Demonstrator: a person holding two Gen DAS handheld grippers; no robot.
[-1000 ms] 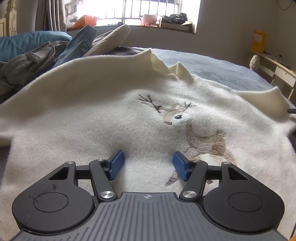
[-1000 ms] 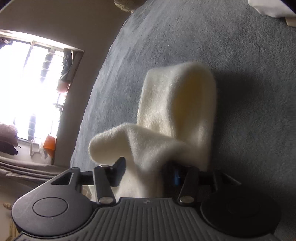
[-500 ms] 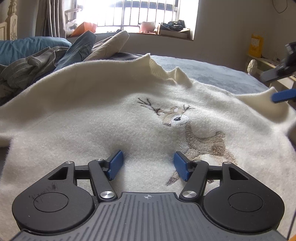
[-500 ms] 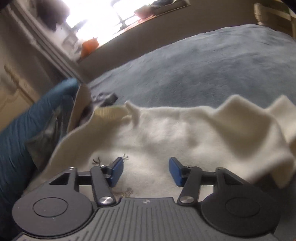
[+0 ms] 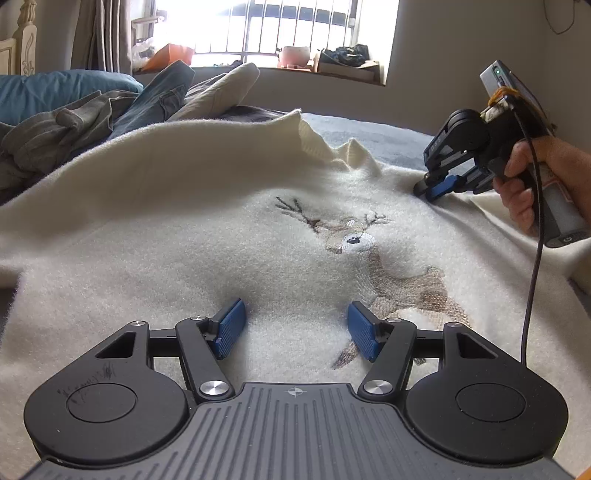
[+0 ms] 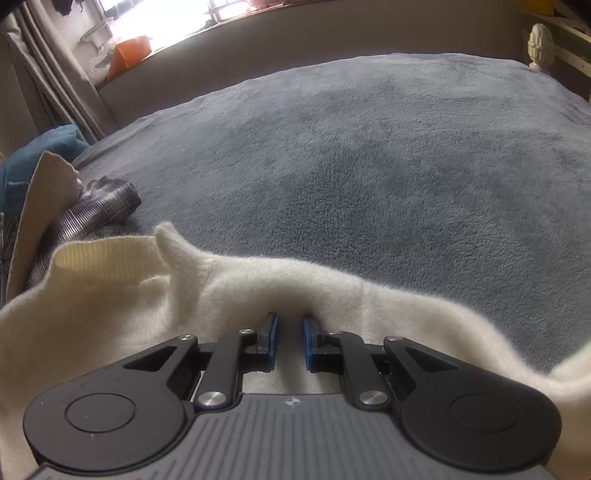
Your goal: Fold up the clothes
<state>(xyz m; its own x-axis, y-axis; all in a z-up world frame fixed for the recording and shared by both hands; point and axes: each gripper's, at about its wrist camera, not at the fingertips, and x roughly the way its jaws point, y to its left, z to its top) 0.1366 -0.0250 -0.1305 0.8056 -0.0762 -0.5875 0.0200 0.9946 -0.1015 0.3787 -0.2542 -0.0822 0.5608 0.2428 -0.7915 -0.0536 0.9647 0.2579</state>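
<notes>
Left wrist view
Sweater (image 5: 192, 229): cream, spread flat over the bed, deer (image 5: 373, 258) design facing up, collar at the far edge.
Left gripper (image 5: 295, 328): low over the sweater's near part, its 2 blue pads wide apart, nothing between them.
Right gripper (image 5: 437, 188): at the sweater's far right shoulder, tips down on the cloth; from this side I cannot tell how far apart the pads are.
Hand (image 5: 532, 184): wrapped around the right gripper's handle, a black cable (image 5: 533, 266) hanging from it.
Clothes pile (image 5: 92, 122): grey and denim pieces heaped at the far left, beside a blue pillow (image 5: 55, 88).
Window (image 5: 273, 29): barred, bright, clutter along the sill.

Right wrist view
Right gripper (image 6: 290, 339): pads drawn near each other with a narrow gap left, a raised ridge of sweater (image 6: 258, 284) edge just ahead of the tips; cloth shows under the gap, but a pinch cannot be told.
Blanket (image 6: 369, 147): grey-blue fleece, stretching beyond the sweater.
Checked garment (image 6: 99, 210): dark, lying at the left near the collar.
</notes>
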